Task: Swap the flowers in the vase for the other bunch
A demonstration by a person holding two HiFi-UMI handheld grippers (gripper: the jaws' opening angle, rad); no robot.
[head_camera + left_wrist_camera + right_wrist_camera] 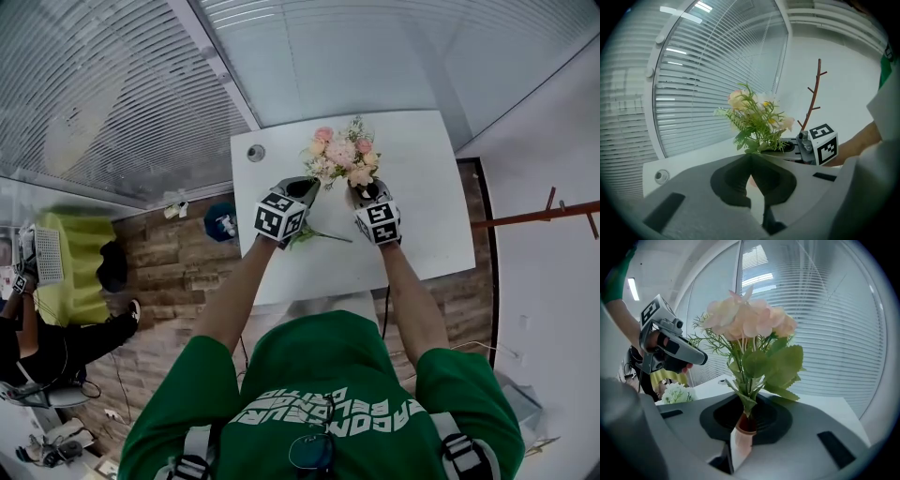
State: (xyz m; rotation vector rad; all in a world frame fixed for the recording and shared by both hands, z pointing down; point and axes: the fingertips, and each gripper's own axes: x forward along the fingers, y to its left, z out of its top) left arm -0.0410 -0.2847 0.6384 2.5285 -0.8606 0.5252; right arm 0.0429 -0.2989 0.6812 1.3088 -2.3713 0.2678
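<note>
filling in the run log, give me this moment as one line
right gripper: shut on vase | pink flowers: in vase | left gripper: shut, empty | other bunch: lying on table

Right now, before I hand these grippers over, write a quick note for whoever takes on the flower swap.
Right gripper: shut on the slim vase, which holds the pink bunch.
Left gripper: jaws together, nothing in them, raised beside the pink bunch.
White bunch: lying on the table, below the left gripper.
Done: vase steadied.
Left: pull the pink bunch out, set it down, then put the white bunch in the vase.
</note>
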